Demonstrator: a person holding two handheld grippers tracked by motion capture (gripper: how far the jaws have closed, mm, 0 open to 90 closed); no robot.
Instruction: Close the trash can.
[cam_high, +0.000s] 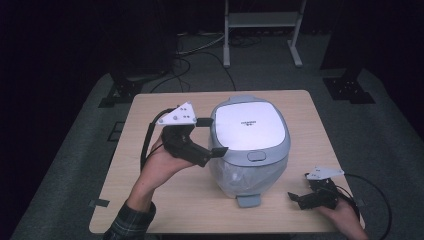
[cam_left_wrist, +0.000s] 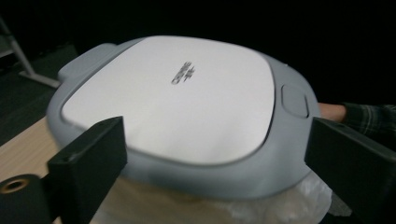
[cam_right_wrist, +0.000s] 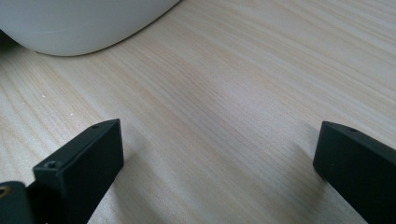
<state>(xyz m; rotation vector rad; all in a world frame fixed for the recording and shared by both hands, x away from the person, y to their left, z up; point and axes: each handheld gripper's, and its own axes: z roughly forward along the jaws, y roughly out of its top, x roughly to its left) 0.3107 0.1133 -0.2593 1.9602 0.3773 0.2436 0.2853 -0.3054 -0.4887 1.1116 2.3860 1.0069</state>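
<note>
At the left of the high view a forearm in a plaid sleeve rises from the lower edge, and its hand holds the left gripper at mid-frame, topped by a grey three-cornered plate. Its two black jaws stand wide apart, one at the lid's upper left edge, the other lower down against its left side; nothing is clamped between them. In the left gripper view the same jaws rise at the lower left and lower right corners, with the lid spread between and beyond them.

At the centre of the pale wooden table stands the rounded white-and-grey plastic cooker. Its lid is shut: a glossy white panel with a small dark logo, framed by a broad grey rim, with a grey oblong button near the front edge. Below the rim the body looks whitish and sheeny, perhaps wrapped in clear film, and a grey tab juts out at its foot.

At the lower right of the high view, the right gripper lies low over the table, well apart from the cooker. In the right gripper view its jaws stand wide open over bare wood.
</note>
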